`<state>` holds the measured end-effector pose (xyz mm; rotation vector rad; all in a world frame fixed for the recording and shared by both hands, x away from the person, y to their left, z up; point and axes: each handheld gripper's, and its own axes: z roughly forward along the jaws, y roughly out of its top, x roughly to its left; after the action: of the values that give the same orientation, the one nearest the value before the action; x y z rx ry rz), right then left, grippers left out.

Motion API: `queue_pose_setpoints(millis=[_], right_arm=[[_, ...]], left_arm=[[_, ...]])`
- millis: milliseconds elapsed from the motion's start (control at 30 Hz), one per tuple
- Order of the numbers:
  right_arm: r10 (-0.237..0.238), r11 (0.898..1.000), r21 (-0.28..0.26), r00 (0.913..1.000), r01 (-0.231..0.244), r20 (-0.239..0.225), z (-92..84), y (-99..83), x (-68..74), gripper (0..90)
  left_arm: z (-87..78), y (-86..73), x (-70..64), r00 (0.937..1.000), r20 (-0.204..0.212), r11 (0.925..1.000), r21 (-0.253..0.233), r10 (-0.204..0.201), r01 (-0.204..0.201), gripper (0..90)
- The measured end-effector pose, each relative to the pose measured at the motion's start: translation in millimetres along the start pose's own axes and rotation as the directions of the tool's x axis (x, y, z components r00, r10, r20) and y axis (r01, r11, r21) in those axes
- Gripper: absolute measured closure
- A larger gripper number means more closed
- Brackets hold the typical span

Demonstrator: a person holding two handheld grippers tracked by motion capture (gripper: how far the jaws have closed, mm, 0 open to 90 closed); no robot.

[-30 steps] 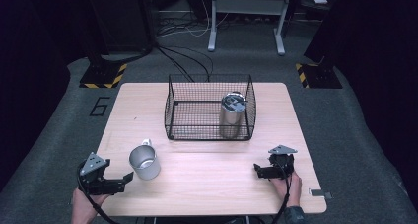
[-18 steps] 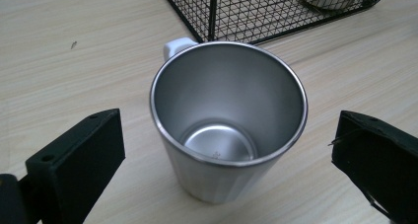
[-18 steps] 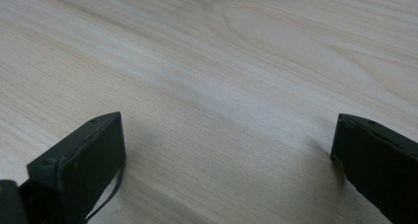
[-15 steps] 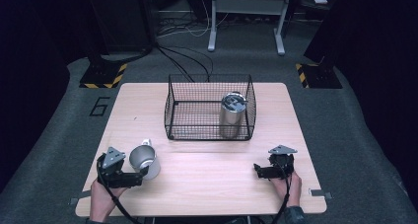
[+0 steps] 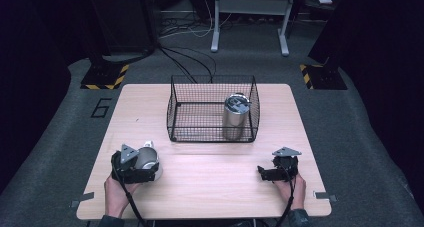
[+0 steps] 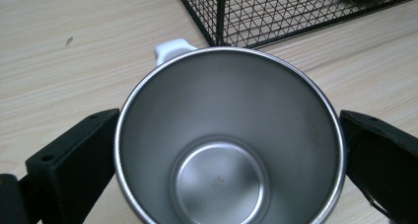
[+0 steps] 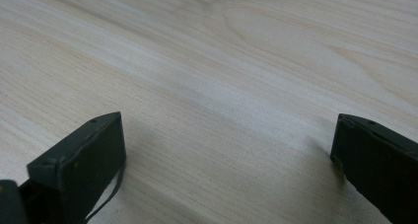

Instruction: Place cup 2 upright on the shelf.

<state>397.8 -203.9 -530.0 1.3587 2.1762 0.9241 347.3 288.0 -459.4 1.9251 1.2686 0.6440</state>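
Observation:
A steel mug (image 5: 146, 159) with a white handle (image 6: 172, 49) stands upright near the table's front left. My left gripper (image 5: 147, 167) is open, one jaw on each side of the mug's rim (image 6: 229, 51). In the left gripper view I look down into the empty mug (image 6: 222, 179); I cannot tell whether the jaws touch its wall. A black wire basket (image 5: 210, 122) stands mid-table with a lidded steel tumbler (image 5: 235, 114) upright in its right part. My right gripper (image 5: 262, 172) rests open at the front right, with only bare wood between its jaws (image 7: 229, 130).
The basket's near corner (image 6: 219, 17) stands close behind the mug. The wooden table (image 5: 210, 177) has open room between the two grippers. Beyond it are dark floor, cables and a stand's legs (image 5: 250, 17).
My left gripper has moved right and forward from the table's front left edge until its jaws straddle the mug. The right gripper has stayed still.

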Motion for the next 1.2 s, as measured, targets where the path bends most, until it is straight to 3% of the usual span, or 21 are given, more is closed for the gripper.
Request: queue_pose_setpoints(millis=[200,500,767,900,1200], right_arm=[[0.003,1.000,-0.002,1.0000,-0.003,0.001,0.1,0.0,0.2,0.0],[0.003,1.000,-0.002,1.0000,-0.003,0.000,0.2,0.0,0.0,0.0],[-0.004,1.000,-0.005,1.0000,0.004,-0.002,0.5,0.0,-0.5,0.0],[-0.004,1.000,-0.005,1.0000,0.004,-0.002,0.5,0.0,-0.5,0.0],[-0.004,1.000,-0.005,1.0000,0.004,-0.001,0.5,0.0,-0.5,0.0]], left_arm=[[6.2,0.5,-2.0,0.9995,-0.032,1.0000,-0.006,0.007,-0.007,5.1],[6.1,-1.2,-2.0,0.9993,-0.035,0.9998,-0.014,0.013,-0.014,6.1],[4.5,-0.9,-3.6,0.9993,-0.025,0.9996,-0.007,0.027,-0.027,6.3],[1.5,0.6,-5.4,0.9995,-0.012,0.9991,-0.031,0.029,-0.030,6.3],[-12.9,17.1,-12.4,0.9973,0.021,0.9964,-0.049,0.070,-0.069,6.3]])
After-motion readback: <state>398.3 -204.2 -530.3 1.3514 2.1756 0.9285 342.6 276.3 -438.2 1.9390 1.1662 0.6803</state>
